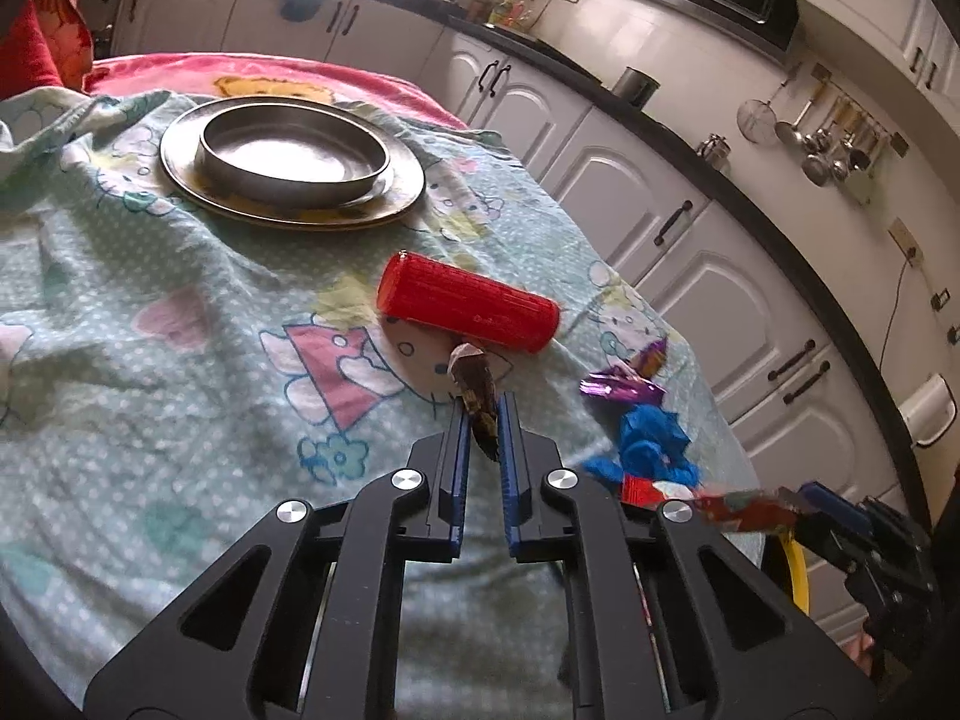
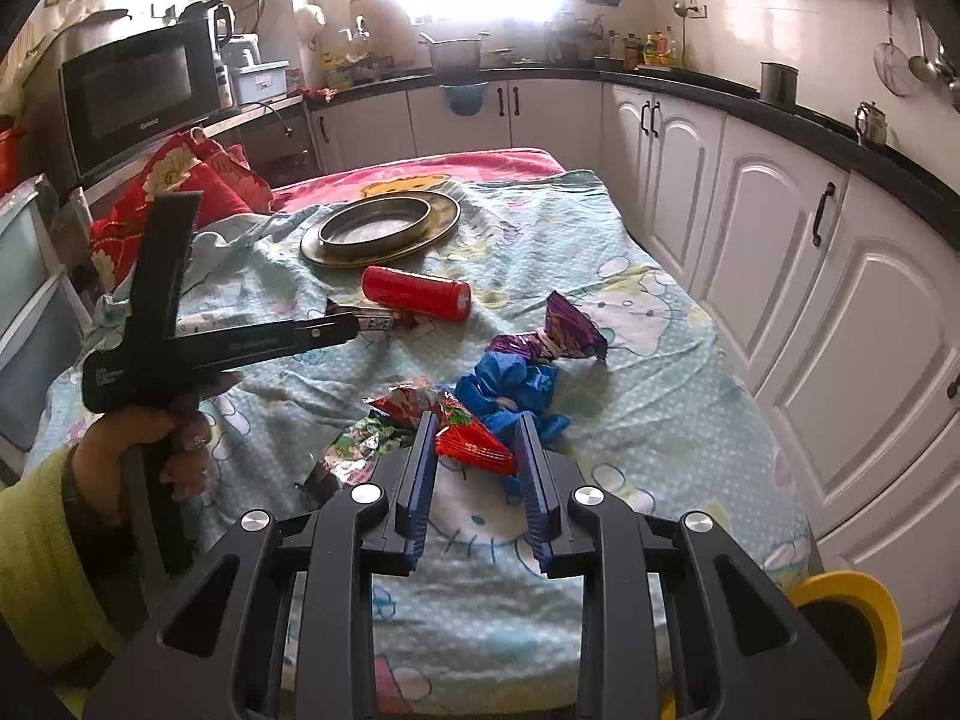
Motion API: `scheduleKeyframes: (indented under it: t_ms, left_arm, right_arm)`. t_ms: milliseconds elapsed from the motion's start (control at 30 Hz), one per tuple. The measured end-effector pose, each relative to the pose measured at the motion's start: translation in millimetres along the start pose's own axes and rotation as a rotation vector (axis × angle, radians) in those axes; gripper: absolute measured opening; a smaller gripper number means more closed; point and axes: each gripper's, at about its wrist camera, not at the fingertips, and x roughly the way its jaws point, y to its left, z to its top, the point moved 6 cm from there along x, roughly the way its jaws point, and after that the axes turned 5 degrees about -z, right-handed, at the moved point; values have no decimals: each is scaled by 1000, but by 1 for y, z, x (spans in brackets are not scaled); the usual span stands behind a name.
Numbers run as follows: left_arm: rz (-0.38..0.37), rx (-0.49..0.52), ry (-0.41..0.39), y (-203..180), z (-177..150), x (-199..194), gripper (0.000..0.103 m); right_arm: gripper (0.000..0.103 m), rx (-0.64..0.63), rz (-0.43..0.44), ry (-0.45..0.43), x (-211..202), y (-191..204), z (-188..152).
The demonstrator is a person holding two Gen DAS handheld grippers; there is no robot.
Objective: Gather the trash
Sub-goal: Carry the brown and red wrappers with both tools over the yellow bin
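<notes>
brown wrapper [image 1: 477,387] in left claw [image 1: 485,420]

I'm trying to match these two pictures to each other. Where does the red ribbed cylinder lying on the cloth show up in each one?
Left wrist view: the red cylinder lies on its side at centre, just beyond the left gripper.
Right wrist view: the same cylinder lies left of centre in the upper half, past the wrappers.
Shared landmark: the round metal plate sits behind it in both.

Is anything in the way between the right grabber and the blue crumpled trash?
Yes. The right gripper is shut on a red wrapper, and the blue crumpled trash lies just behind it on the cloth.
</notes>
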Motion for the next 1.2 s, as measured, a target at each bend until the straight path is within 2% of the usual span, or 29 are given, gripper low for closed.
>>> scheduleKeyframes:
  t_ms: [267, 567, 1200]
  left_arm:
    - [-18, 41, -3, -11, -10, -22, 5]
    - [-56, 138, -16, -48, -19, -43, 4]
    - [-136, 239, -6, -105, -31, -49, 4]
  right_arm:
    - [25, 38, -15, 16, -12, -11, -12]
    - [25, 60, -28, -3, -30, -19, -16]
    - [25, 141, -77, -75, -76, -51, -20]
